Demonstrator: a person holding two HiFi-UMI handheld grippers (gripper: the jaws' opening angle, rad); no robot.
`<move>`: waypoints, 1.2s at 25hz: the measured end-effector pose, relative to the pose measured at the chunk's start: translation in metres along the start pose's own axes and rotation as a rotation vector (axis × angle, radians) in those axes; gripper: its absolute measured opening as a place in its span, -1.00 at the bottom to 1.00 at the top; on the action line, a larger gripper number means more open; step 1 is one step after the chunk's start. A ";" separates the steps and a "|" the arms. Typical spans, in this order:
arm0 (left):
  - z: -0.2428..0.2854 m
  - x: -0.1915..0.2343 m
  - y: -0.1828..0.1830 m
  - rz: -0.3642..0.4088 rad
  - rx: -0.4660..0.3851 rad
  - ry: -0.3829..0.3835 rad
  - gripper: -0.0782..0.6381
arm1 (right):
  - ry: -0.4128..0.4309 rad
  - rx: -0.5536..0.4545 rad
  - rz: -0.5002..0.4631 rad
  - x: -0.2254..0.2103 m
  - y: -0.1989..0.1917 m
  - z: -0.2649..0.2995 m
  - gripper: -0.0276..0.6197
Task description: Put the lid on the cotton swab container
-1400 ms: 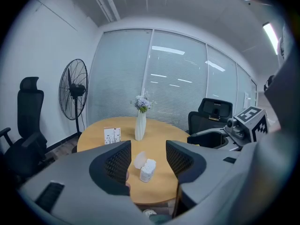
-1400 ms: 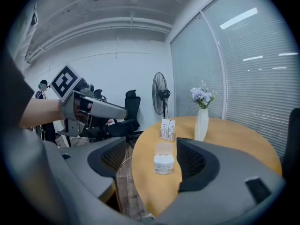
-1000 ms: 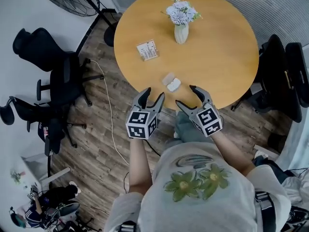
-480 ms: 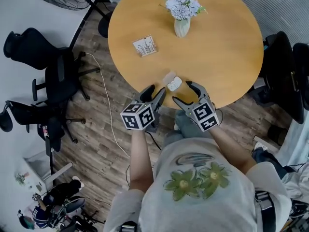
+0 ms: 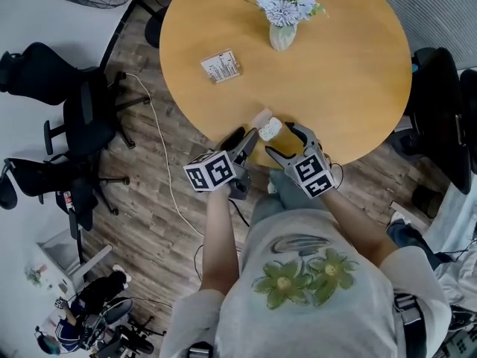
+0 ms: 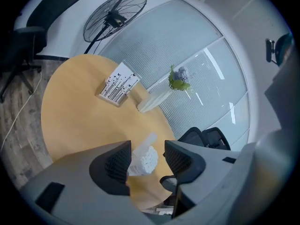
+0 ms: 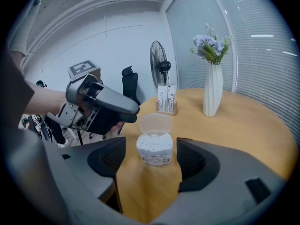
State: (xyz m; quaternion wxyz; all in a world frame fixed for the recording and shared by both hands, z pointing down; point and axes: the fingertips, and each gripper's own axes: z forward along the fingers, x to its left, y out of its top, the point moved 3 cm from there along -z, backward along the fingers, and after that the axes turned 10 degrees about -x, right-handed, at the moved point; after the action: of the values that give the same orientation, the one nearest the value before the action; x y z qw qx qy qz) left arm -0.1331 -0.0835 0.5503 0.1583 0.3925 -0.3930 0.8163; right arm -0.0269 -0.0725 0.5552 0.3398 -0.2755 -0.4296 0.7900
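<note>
The cotton swab container (image 5: pixel 270 130) is a small clear tub full of white swabs, near the table's front edge. Its translucent lid (image 5: pixel 259 118) is off and sits right behind it, also in the right gripper view (image 7: pixel 155 124). My left gripper (image 5: pixel 244 135) is at the tub's left; its jaws have just been closing a little but stand open and empty, and the tub (image 6: pixel 144 159) lies just ahead of them. My right gripper (image 5: pixel 280 140) is open at the tub's right. The tub (image 7: pixel 154 149) stands ahead of its jaws, untouched.
The round wooden table (image 5: pixel 350 88) also bears a white vase of pale flowers (image 5: pixel 284 32) at the back and a small printed box (image 5: pixel 220 66) at the left. Black office chairs (image 5: pixel 82 118) stand left and right, and a floor fan (image 6: pixel 115 15) beyond the table.
Both grippers have come down and forward to the table's front edge, closing in on the tub from either side. The left gripper has rolled over.
</note>
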 end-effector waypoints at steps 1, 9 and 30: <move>0.002 0.002 -0.002 -0.037 0.005 -0.008 -0.16 | -0.002 0.008 -0.001 -0.001 -0.002 0.002 0.16; 0.015 0.016 -0.010 -0.216 0.016 -0.032 -0.16 | 0.004 0.066 0.004 -0.004 -0.016 0.015 0.26; 0.033 0.016 -0.017 -0.512 0.013 -0.138 -0.21 | 0.010 0.091 0.011 -0.007 -0.032 0.040 0.23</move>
State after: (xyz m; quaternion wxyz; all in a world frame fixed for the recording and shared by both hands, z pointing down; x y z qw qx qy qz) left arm -0.1166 -0.0986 0.5841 0.3301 0.5350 -0.2854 0.7235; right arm -0.0417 -0.0843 0.6032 0.3495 -0.2662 -0.3901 0.8092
